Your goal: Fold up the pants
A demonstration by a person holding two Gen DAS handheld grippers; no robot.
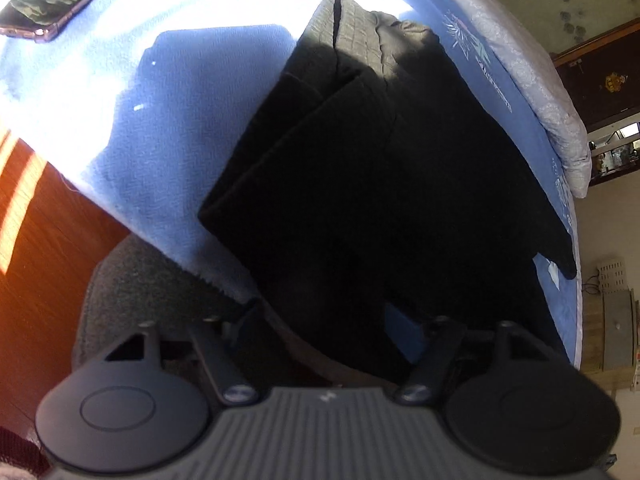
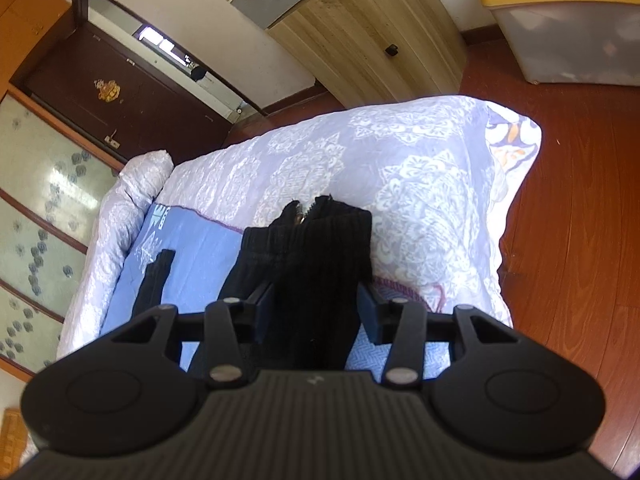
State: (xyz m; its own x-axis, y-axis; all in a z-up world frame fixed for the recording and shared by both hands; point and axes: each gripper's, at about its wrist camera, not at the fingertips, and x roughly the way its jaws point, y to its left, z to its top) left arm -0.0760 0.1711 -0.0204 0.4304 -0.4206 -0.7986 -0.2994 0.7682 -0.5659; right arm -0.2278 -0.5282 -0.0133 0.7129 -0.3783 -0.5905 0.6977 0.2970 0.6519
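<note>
Black pants (image 1: pixel 360 160) lie folded on a blue sheet (image 1: pixel 180 140) on a bed, with the quilted waist end far from the camera. My left gripper (image 1: pixel 344 312) hangs low over the near end of the pants. Its fingers stand wide apart, with cloth between them and a strip of blue sheet showing beside the right finger. In the right wrist view the zipped waistband (image 2: pixel 320 248) rises between the blue pads (image 2: pixel 368 314) of my right gripper (image 2: pixel 316 308), which stands open around it. A narrow black strip of the pants (image 2: pixel 154 280) lies to the left.
A phone (image 1: pixel 52 0) rests on the sheet at the far left. A lilac patterned quilt (image 2: pixel 360 160) covers the bed end. Red wooden floor (image 2: pixel 580 240) surrounds it, with a wooden cabinet (image 2: pixel 360 40), a yellow-lidded plastic bin (image 2: pixel 560 20) and a dark door (image 2: pixel 120 92).
</note>
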